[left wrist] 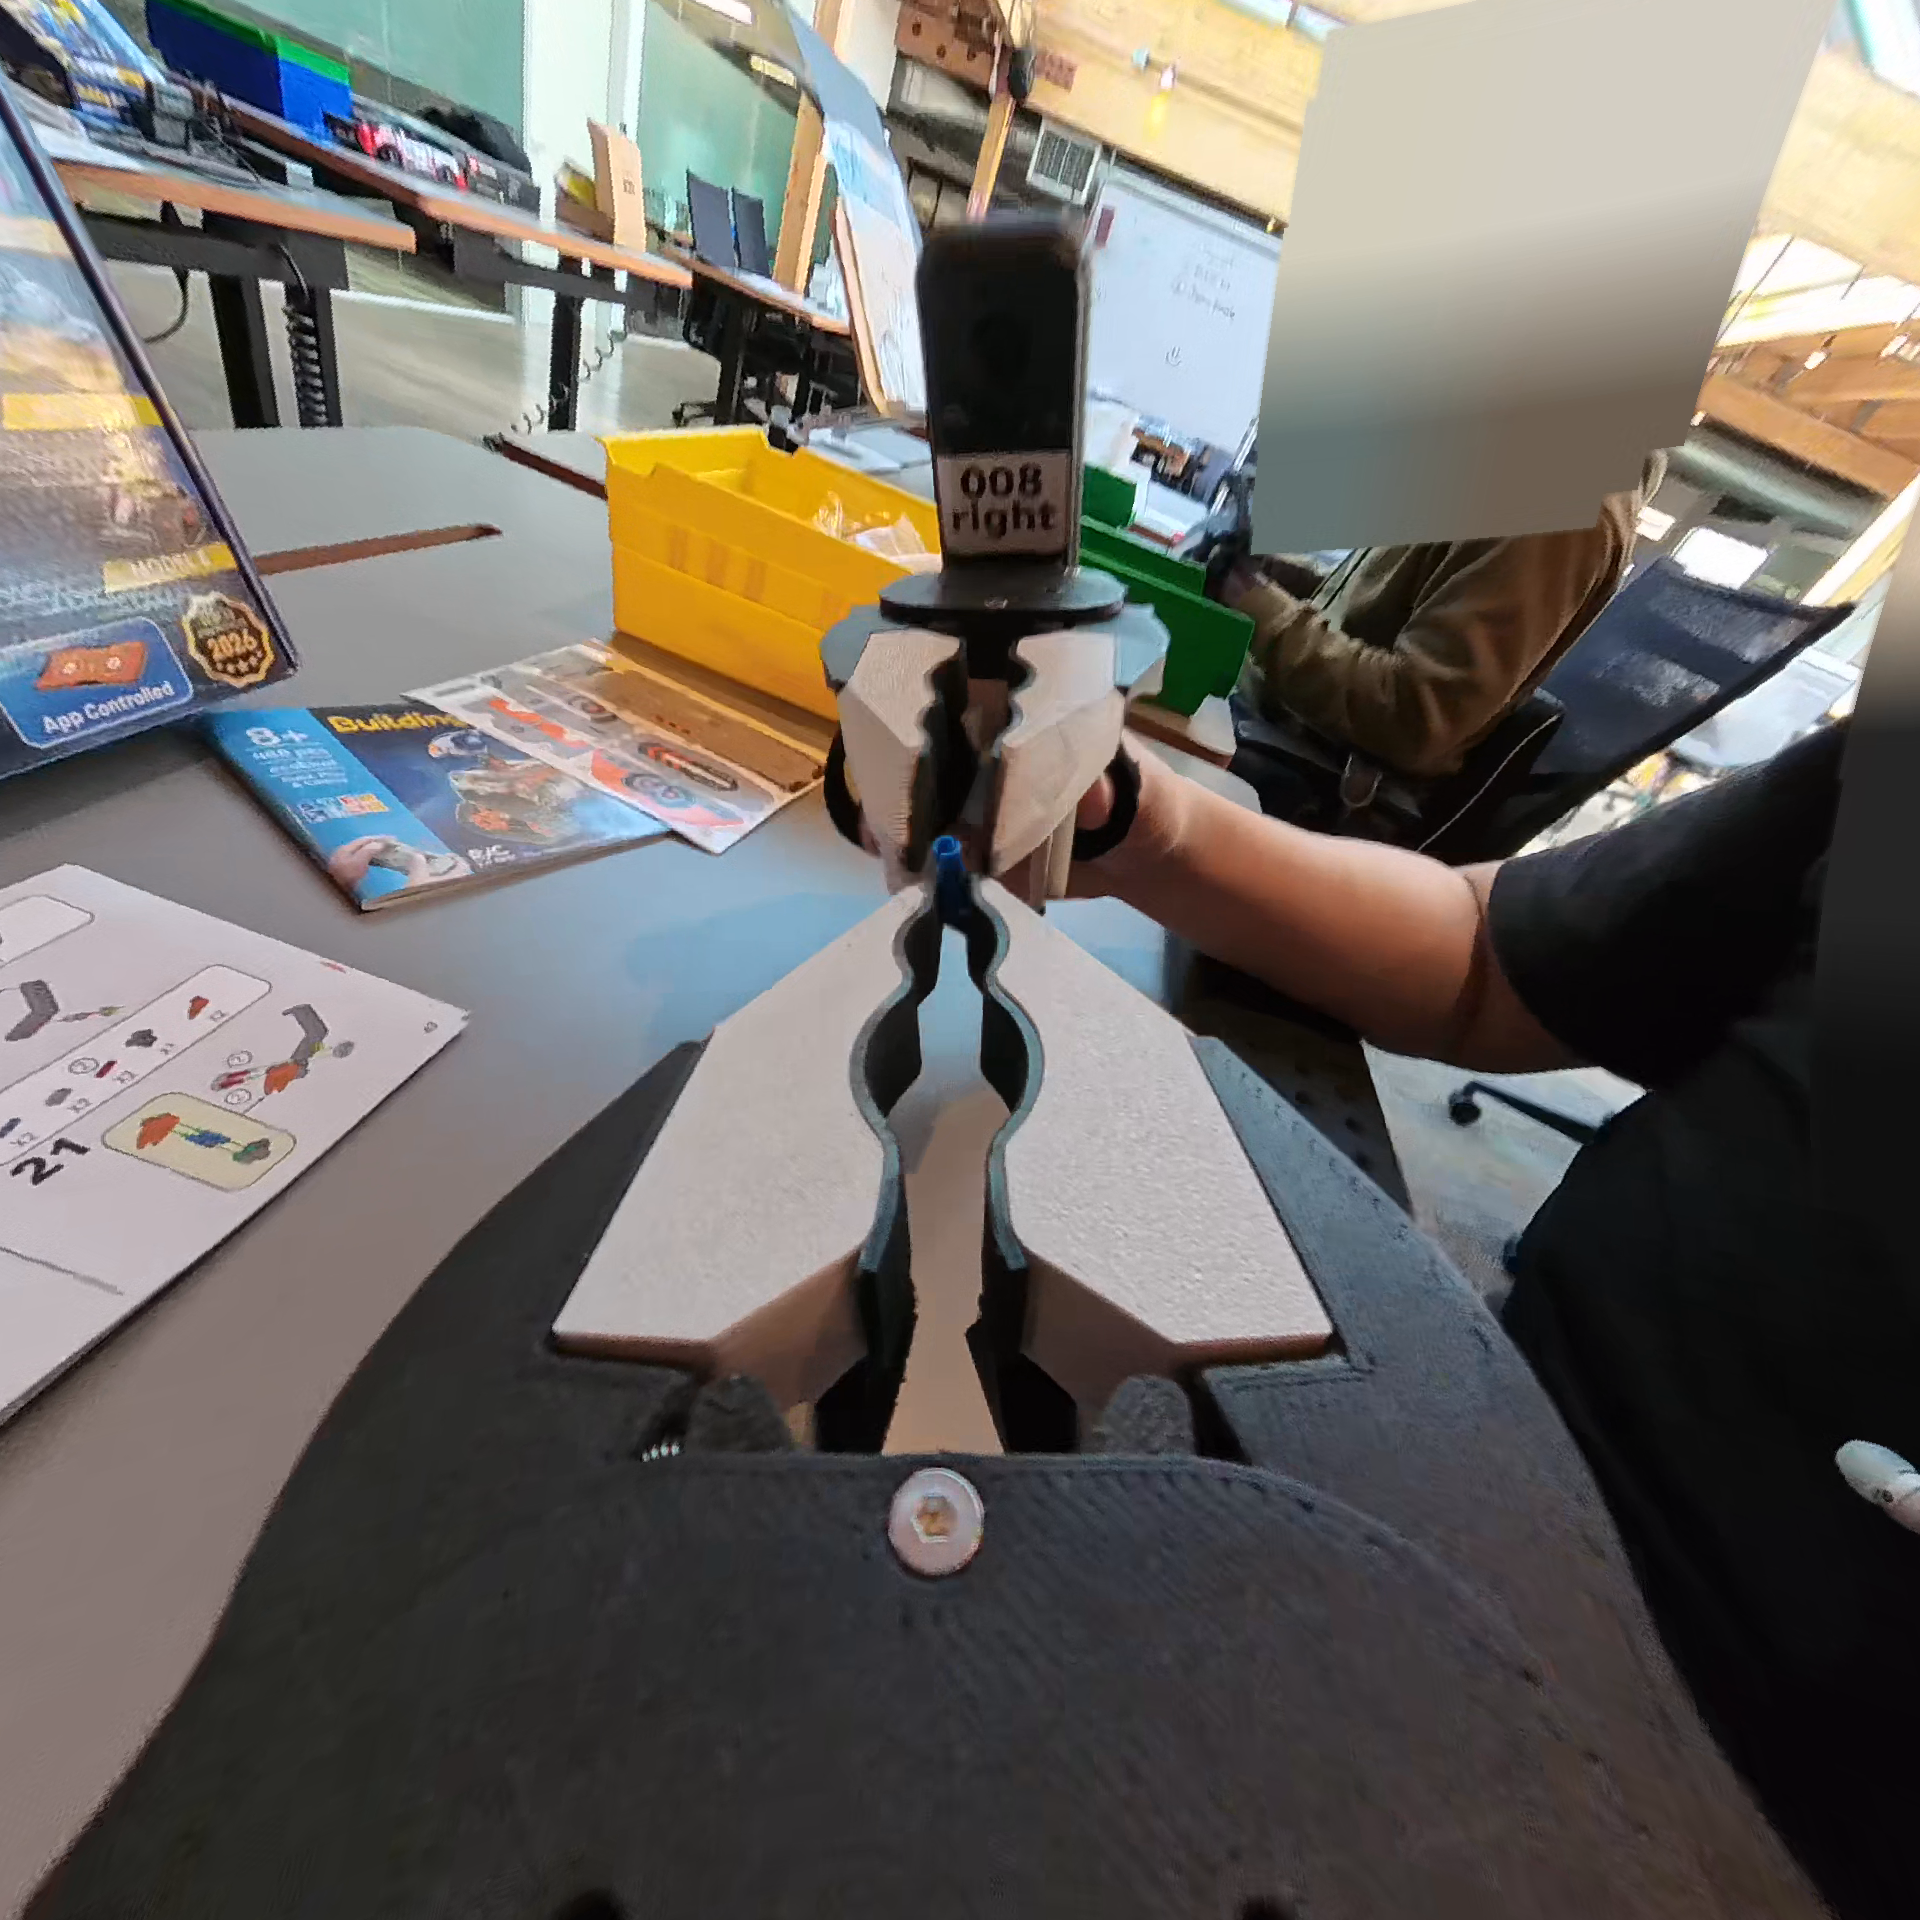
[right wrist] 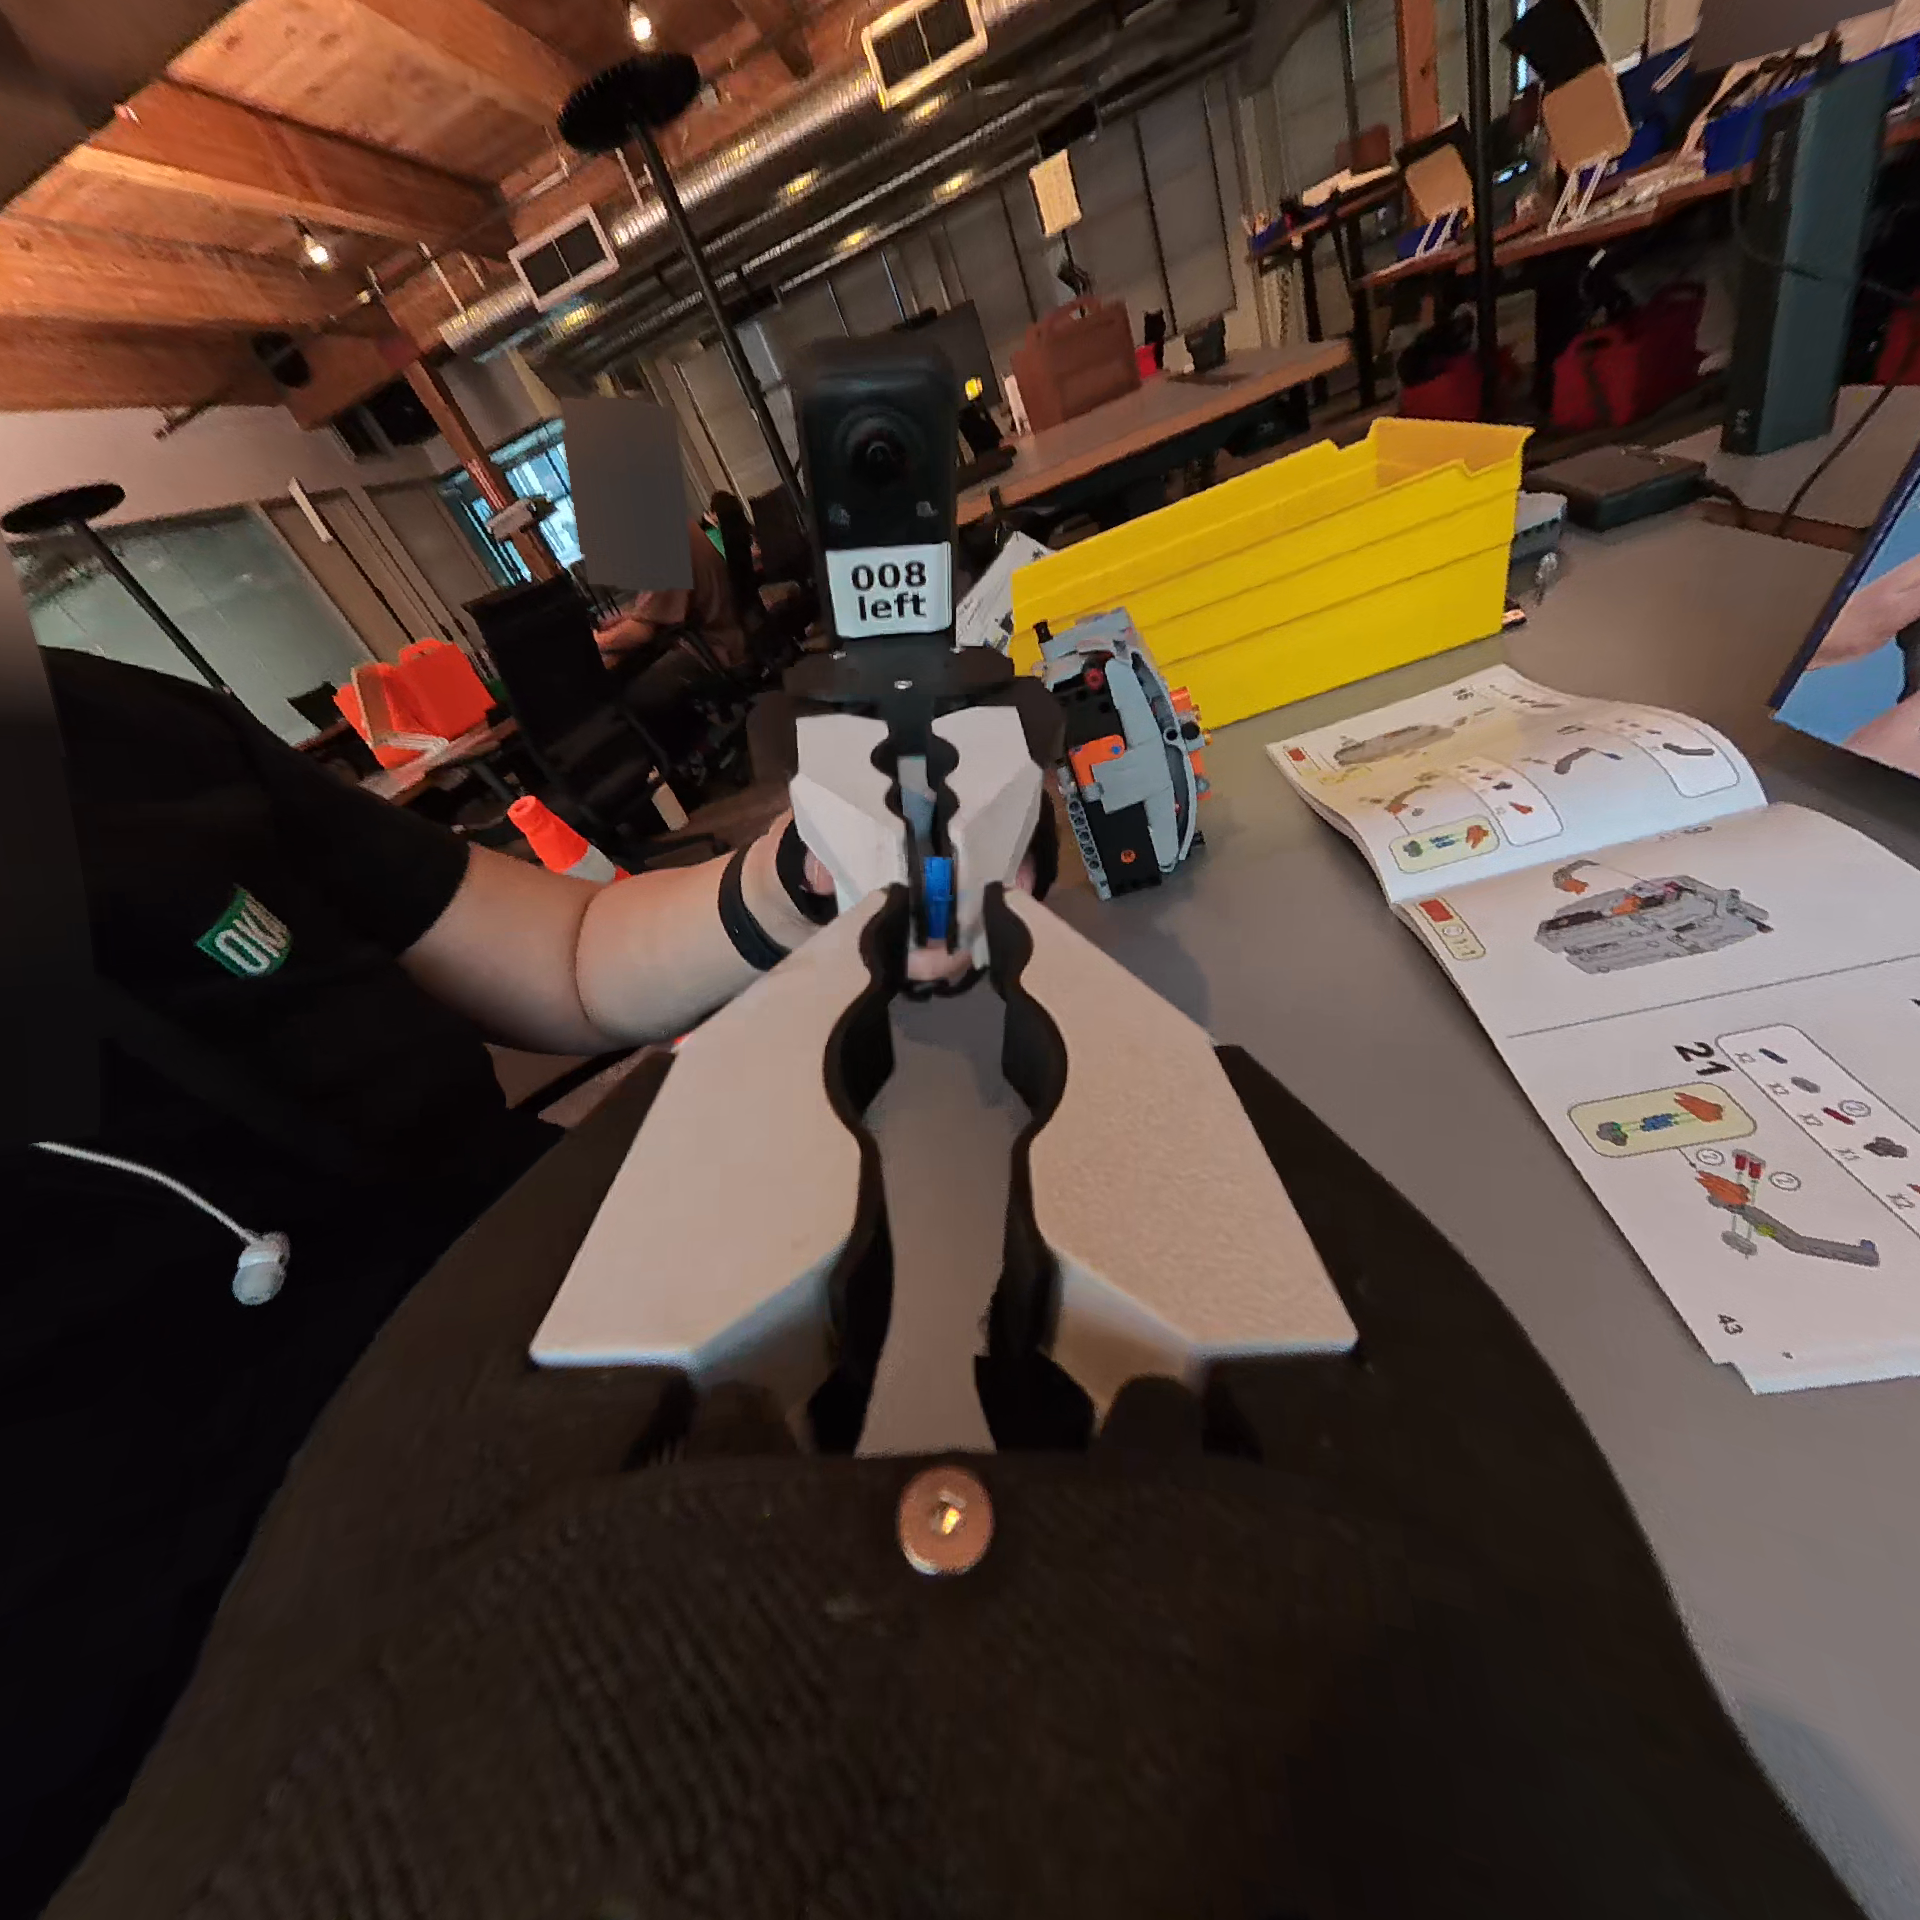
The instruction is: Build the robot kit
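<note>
Your two claws meet tip to tip above the counter point(left wrist: 582, 997), and the small blue peg point(left wrist: 953, 891) sits exactly between them, just above the middle of both frames.

In the left wrist view, your left claw point(left wrist: 951, 920) has its fingers drawn nearly together at the tips, clamped on the lower end of the blue peg. The peg's long axis runs straight on from the claw, up the frame, and its far end goes into the tips of your right claw point(left wrist: 951, 847), which faces you head-on. Whether that far claw is pinching the peg or only touching it is not clear from here.

In the right wrist view, your right claw point(right wrist: 940, 925) shows a narrow gap at its tips; the blue peg point(right wrist: 938, 896) stands upright in the frame just beyond them, held in the closed tips of your left claw point(right wrist: 935, 883). I cannot tell whether your right claw has closed on it.

About you: an open instruction booklet point(right wrist: 1621, 935) lies at the right of that frame, a half-built grey and orange toy model point(right wrist: 1127, 774) stands right of the left claw, and a yellow bin point(right wrist: 1299, 566) sits behind it. In the left wrist view a toy box point(left wrist: 94, 520) leans at the upper left, with a smaller blue booklet point(left wrist: 416, 800) below it.
</note>
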Demonstrator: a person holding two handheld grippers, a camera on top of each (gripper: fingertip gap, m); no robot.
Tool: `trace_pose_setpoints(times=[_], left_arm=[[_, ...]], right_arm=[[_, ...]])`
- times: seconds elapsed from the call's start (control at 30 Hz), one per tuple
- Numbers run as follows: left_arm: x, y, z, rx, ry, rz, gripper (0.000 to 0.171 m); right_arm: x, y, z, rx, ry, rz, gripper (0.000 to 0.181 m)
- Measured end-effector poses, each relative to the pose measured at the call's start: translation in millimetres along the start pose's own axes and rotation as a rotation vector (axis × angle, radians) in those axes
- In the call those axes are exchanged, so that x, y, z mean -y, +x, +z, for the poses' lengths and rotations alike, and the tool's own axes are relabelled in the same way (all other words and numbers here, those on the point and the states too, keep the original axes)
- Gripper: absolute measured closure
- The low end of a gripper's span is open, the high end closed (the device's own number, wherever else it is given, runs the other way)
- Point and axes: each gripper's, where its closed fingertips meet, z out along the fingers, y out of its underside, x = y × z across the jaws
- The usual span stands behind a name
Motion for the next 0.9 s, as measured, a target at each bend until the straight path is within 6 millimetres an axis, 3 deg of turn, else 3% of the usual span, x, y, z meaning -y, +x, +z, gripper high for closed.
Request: trace_pose_setpoints(times=[0.23, 0.3, 0.4, 0.6, 0.9], left_arm=[[24, 10, -8, -0.042, 0.154, 0.028, 0.171], [22, 12, -7, -0.075, 0.141, -0.016, 0.171], [25, 16, -7, -0.133, 0.17, -0.077, 0.17], [16, 16, 0, -0.088, 0.117, 0.004, 0.171], [15, 18, 1, -0.08, 0.111, 0.038, 0.171]], right_arm=[[17, -12, -4, 0.131, 0.125, 0.086, 0.17], [29, -18, -9, 0.097, 0.183, -0.056, 0.171], [30, -12, -12, -0.083, 0.151, -0.252, 0.169], [24, -18, -5, 0.056, 0.153, -0.02, 0.167], [13, -21, 0, 0.065, 0.087, -0.026, 0.177]])
